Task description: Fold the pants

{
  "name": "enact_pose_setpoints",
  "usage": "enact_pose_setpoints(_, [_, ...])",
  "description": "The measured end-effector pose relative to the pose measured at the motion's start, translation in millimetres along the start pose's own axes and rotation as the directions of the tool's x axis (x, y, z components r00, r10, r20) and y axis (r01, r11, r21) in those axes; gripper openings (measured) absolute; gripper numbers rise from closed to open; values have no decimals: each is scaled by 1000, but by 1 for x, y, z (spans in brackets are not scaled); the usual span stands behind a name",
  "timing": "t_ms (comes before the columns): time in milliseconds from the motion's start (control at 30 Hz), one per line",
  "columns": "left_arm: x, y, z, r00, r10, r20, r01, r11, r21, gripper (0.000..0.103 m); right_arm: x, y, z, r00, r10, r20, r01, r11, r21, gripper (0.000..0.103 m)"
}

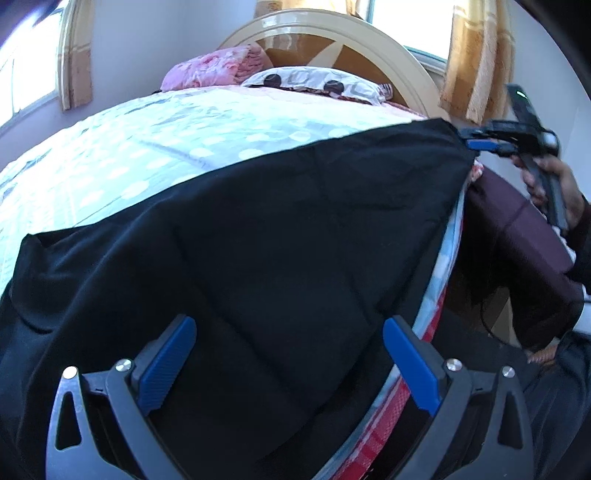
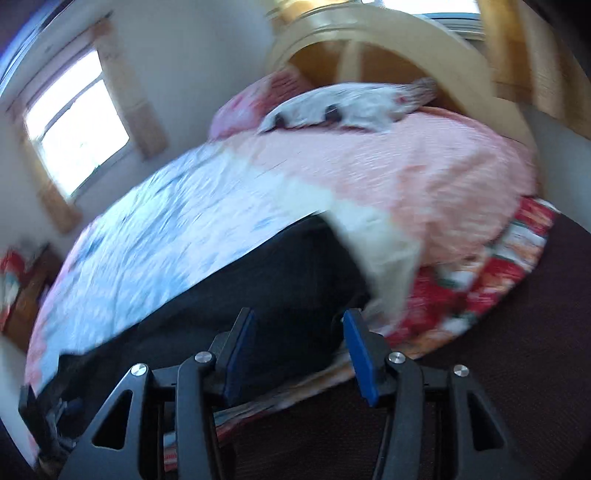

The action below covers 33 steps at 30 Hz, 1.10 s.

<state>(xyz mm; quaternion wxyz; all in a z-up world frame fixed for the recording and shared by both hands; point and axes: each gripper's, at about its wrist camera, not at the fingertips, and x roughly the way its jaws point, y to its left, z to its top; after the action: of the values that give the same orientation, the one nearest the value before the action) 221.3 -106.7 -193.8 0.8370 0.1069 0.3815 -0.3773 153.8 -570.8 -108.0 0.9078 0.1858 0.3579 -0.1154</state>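
The black pants (image 1: 258, 229) lie spread along the near edge of the bed. My left gripper (image 1: 290, 328) is open and hovers low over the pants near the bed's edge, its blue pads (image 1: 170, 362) apart with nothing between them. My right gripper shows in the left wrist view (image 1: 476, 142) at the far right corner of the pants, held in a hand. In the right wrist view, which is blurred, the right gripper (image 2: 299, 325) is open just over the end of the pants (image 2: 258, 280).
The bed has a light blue spotted cover (image 1: 166, 147), a pink sheet (image 2: 406, 177), pillows (image 1: 314, 83) and a curved headboard (image 1: 332, 29). A red patterned mattress side (image 2: 480, 280) and dark floor (image 2: 517, 350) lie to the right. Windows (image 2: 74, 136) are on the left wall.
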Motion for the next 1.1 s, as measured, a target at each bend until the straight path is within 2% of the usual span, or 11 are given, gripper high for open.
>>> enact_pose_setpoints(100, [-3,0,2,1000,-24,-8,24,1000,-16,103,33,-4,3,997,-59,-59,60,998,17,51])
enact_pose_setpoints(200, [-12,1,5,999,-53,-3,52,997,-59,103,34,-18,8,997,8,-73,0,993,117,51])
enact_pose_setpoints(267, [-19,-4,13,997,-72,37,75,995,-71,103,18,-17,11,999,28,-22,-27,996,80,51])
enact_pose_setpoints(367, [-17,-16,29,994,-84,65,86,996,-37,103,3,-17,19,1000,-5,20,4,999,44,51])
enact_pose_setpoints(467, [0,-32,44,994,-99,44,99,995,5,103,2,-31,26,1000,29,2,-30,996,85,51])
enact_pose_setpoints(600, [22,-52,57,995,-98,15,97,993,64,103,7,-36,37,1000,-6,10,5,999,45,51])
enact_pose_setpoints(700, [32,-58,59,994,-105,0,105,992,65,103,17,-38,53,1000,24,5,-25,999,35,51])
enact_pose_setpoints(800, [40,-61,62,995,-102,-14,103,992,74,103,41,-48,73,991,115,-63,-110,991,81,51])
enact_pose_setpoints(833, [43,-63,64,995,-98,-18,99,992,77,103,53,-49,79,984,146,-103,-137,987,86,44])
enact_pose_setpoints(900, [44,-65,69,994,-104,-18,105,991,81,103,68,-44,85,977,158,-142,-152,987,50,19])
enact_pose_setpoints(1100, [52,-75,80,994,-102,-23,104,989,105,103,70,-32,101,986,150,-72,-150,989,5,12])
